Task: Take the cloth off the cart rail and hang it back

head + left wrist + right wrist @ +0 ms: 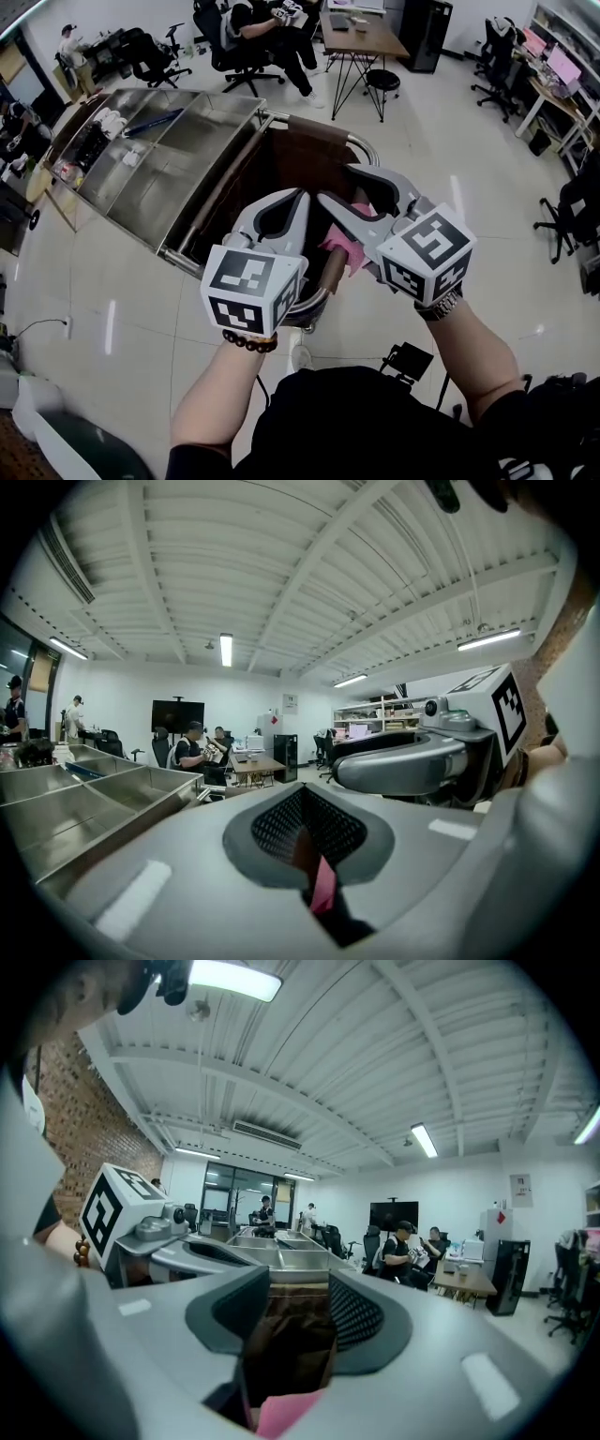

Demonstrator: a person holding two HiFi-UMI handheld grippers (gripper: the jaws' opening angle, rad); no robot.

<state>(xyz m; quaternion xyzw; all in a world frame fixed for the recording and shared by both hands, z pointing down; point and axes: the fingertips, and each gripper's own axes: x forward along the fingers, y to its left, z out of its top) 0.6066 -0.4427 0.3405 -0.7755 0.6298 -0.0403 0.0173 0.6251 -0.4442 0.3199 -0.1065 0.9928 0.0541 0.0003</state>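
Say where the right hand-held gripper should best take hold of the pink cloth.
Probably its crumpled pink fold: the cloth sits low between the parted jaws of the right hand-held gripper, at the near end of the cart rail, so a level approach from that side suits.

**Where everything's parked around the cart**

The cart (159, 159) is spread out toward 10 o'clock, with its rail (316, 299) looped round the near end. The cloth (342, 248) is draped on that rail, low between the right gripper's (337, 186) jaws. The left gripper (300, 199) is parked just beside it at 9. A desk (361, 33) is set way back at 12.
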